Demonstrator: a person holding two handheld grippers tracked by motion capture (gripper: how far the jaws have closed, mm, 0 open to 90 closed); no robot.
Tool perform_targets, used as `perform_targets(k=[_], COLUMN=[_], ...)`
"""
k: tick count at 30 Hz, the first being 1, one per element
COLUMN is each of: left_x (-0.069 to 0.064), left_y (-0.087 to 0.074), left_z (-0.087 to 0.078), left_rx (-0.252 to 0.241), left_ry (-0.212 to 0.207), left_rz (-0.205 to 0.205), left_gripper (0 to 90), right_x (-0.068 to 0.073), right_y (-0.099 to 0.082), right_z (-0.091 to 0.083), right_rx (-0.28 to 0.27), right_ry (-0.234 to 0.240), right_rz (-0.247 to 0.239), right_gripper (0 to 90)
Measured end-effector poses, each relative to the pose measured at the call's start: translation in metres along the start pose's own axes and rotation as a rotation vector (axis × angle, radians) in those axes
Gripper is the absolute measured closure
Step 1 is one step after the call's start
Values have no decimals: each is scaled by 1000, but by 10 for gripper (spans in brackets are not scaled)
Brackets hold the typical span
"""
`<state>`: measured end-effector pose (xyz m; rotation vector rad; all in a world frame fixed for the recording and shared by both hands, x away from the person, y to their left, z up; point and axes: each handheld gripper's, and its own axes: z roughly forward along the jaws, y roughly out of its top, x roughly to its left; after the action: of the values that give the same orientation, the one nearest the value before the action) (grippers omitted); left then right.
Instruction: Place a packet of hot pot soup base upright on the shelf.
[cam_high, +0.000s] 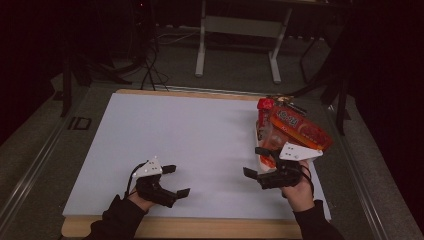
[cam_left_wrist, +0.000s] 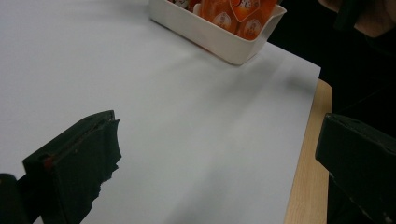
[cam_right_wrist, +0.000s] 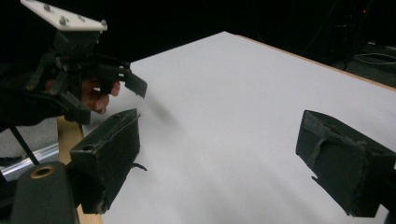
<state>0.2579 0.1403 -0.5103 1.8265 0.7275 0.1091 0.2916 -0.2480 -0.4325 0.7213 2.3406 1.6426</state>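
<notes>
Tray (cam_high: 260, 131): white, at the sheet's 3 o'clock edge; long axis runs 12 to 6.
Orange packet (cam_high: 300, 129): lies atop the tray, long axis 10 to 4.
Right gripper (cam_high: 259, 163): jaws spread, nothing between; just 6 o'clock of the tray.
Left gripper (cam_high: 177, 180): jaws spread, nothing between; 7 o'clock.
White sheet (cam_high: 190, 145): covers the wooden table (cam_high: 200, 227).

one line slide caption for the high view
Both open tools, left tool and right tool, hover over white table beside snack basket.
</notes>
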Motion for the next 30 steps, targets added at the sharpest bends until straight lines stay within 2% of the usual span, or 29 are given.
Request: perform_targets(k=[2,4,6,9,10,12,22,30], left_x=[0,-1,-2,-3,-2,-3,-4,-5], left_y=[0,0,0,0,-1,-2,-2,-3], left_z=[0,1,0,1,2,2,3,3], left_rx=[2,0,2,1,7,9,8,9], left_ry=[0,-2,0,-1,-2,-4,-6,-7], left_rz=[-1,-1,14,18,14,18,20,31], left_gripper=[0,0,0,0,0,0,0,0], right_x=[0,0,1,2,6,7,4,4], right_y=[-2,-11,-17,-22,-27,-30,-35,-37], right_z=[0,0,1,1,-1,-3,-10,-8], right_rx=[3,4,24,26,26,17,12,13], right_ry=[-3,1,-6,5,-18,-23,-53,-45], right_rz=[1,24,19,19,-1,6,32,33], right_gripper=[133,136,137,137,137,137,136,137])
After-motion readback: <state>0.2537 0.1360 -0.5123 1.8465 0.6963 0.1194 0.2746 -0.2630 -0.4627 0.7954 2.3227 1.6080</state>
